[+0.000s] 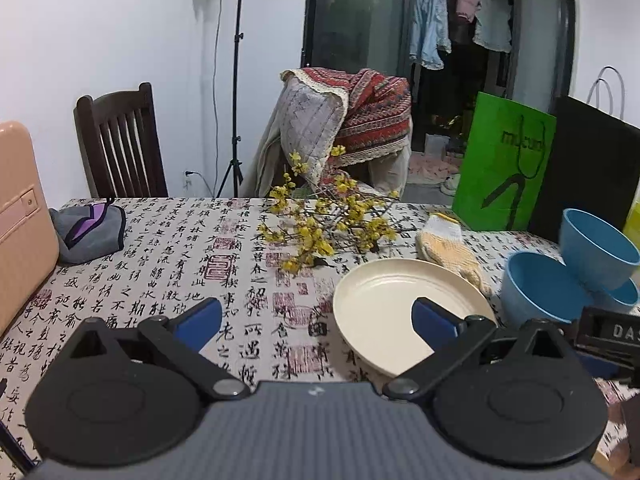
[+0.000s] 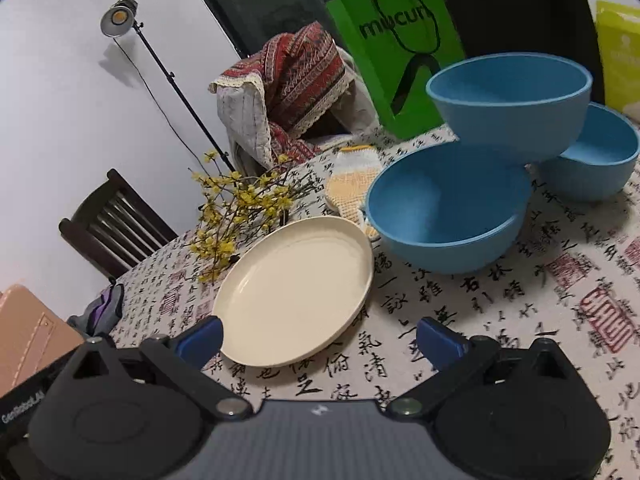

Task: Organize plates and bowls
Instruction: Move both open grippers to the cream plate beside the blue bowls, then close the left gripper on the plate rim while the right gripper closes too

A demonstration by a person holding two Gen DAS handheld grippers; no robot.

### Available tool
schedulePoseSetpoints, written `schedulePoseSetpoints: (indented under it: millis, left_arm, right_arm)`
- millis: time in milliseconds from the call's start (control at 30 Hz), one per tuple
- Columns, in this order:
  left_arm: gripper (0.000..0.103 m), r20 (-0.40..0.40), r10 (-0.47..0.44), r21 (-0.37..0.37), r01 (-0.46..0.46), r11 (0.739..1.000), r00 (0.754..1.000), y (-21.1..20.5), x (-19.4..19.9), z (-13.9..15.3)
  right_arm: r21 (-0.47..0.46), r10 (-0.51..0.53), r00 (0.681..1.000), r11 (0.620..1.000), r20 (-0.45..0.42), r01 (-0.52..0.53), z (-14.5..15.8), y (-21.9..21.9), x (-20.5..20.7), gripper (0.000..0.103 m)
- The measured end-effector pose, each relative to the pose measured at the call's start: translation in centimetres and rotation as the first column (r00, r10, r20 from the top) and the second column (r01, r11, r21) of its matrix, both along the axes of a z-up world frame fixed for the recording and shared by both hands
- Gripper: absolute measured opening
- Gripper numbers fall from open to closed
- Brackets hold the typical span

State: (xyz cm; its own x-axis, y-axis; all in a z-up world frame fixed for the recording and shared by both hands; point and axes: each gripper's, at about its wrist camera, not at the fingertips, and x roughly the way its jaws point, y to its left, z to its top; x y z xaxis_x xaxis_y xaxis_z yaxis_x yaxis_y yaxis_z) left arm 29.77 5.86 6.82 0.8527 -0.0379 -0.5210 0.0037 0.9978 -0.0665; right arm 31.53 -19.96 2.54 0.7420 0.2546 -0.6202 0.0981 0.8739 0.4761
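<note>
A cream plate (image 1: 394,306) (image 2: 296,286) lies flat on the calligraphy tablecloth. Right of it are three blue bowls: a near one (image 2: 444,216) (image 1: 538,286), a far one (image 2: 596,156), and a third (image 2: 508,100) (image 1: 596,246) resting tilted on the rims of both. My left gripper (image 1: 316,322) is open, its right finger over the plate's near side. My right gripper (image 2: 318,340) is open too, low over the cloth, with the plate's near edge between its fingers. Neither holds anything.
Yellow flower branches (image 1: 320,220) (image 2: 240,204) and a knitted glove (image 1: 448,244) (image 2: 350,184) lie behind the plate. A green paper bag (image 1: 504,164) (image 2: 400,48) stands at the back. A grey pouch (image 1: 90,232) and a pink case (image 1: 20,216) sit left. The right gripper's body (image 1: 608,336) shows right.
</note>
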Motion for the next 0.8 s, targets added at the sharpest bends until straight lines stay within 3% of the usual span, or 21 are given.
schedulePoseSetpoints:
  millis: [267, 633, 800]
  left_arm:
    - [0.103, -0.05, 0.014, -0.032, -0.016, 0.999, 0.999, 0.1, 4.1, -1.3]
    - [0.103, -0.175, 0.023, -0.09, -0.04, 0.995, 0.984, 0.2, 9.8, -4.1]
    - [0.097, -0.198, 0.016, -0.103, -0.037, 0.994, 0.98, -0.5, 11.8, -5.4]
  right_arm:
    - [0.03, -0.049, 0.997, 0.998, -0.057, 0.051, -1.0, -0.3, 2.4, 0.102]
    - [0.033, -0.068, 0.992, 0.997, -0.11, 0.072, -2.5, 0.8, 5.0, 0.091]
    - [0.028, -0.101, 0.984, 0.994, -0.145, 0.107, -3.3, 0.9, 6.1, 0.077]
